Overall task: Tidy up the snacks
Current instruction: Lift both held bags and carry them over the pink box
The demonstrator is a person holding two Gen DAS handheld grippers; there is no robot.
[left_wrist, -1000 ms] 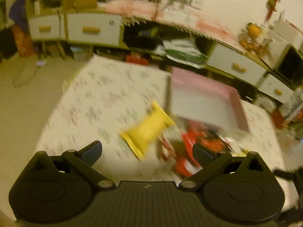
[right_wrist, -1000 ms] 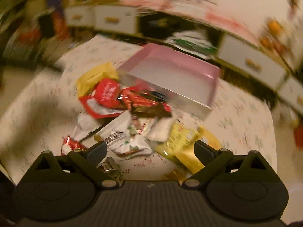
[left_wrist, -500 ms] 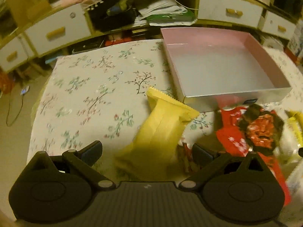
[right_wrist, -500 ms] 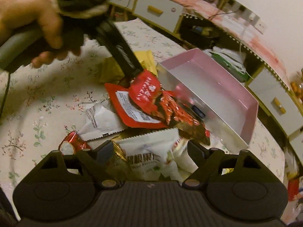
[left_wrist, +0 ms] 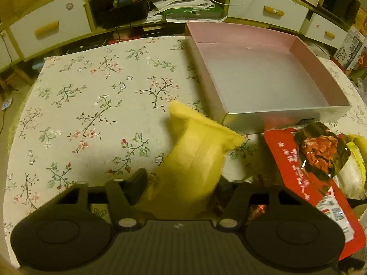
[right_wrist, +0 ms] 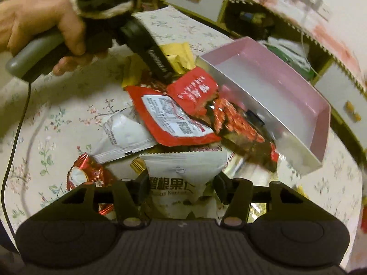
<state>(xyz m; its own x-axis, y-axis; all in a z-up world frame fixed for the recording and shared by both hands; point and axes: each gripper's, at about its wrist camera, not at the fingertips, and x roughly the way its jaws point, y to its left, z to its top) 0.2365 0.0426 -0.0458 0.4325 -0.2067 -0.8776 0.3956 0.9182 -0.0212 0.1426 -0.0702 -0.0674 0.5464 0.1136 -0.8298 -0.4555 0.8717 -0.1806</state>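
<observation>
A yellow packet (left_wrist: 195,160) lies on the floral table just left of the empty pink box (left_wrist: 270,120). My left gripper (left_wrist: 181,185) is closing, and its pads press the packet's near end from both sides. Beside it lie a red packet (left_wrist: 296,167) and a dark wrapper of red sweets (left_wrist: 321,153). In the right wrist view, my right gripper (right_wrist: 181,184) is closing on a white packet with black lettering (right_wrist: 183,167), which is pinched narrow between the pads. Beyond it are the red packet (right_wrist: 160,114), the pink box (right_wrist: 320,126) and a hand (right_wrist: 41,27) holding the left gripper.
A second white packet (right_wrist: 123,137) and a small red foil snack (right_wrist: 87,176) lie left of the pile. The floral tablecloth (left_wrist: 91,105) is bare on the left. Low cabinets with white drawers (left_wrist: 48,27) stand behind the table. A black cable (right_wrist: 16,137) trails across the cloth.
Both pairs of jaws have narrowed from wide open. The left gripper dropped onto the yellow packet, the right onto the white lettered packet. Each packet now sits pinched between the fingers.
</observation>
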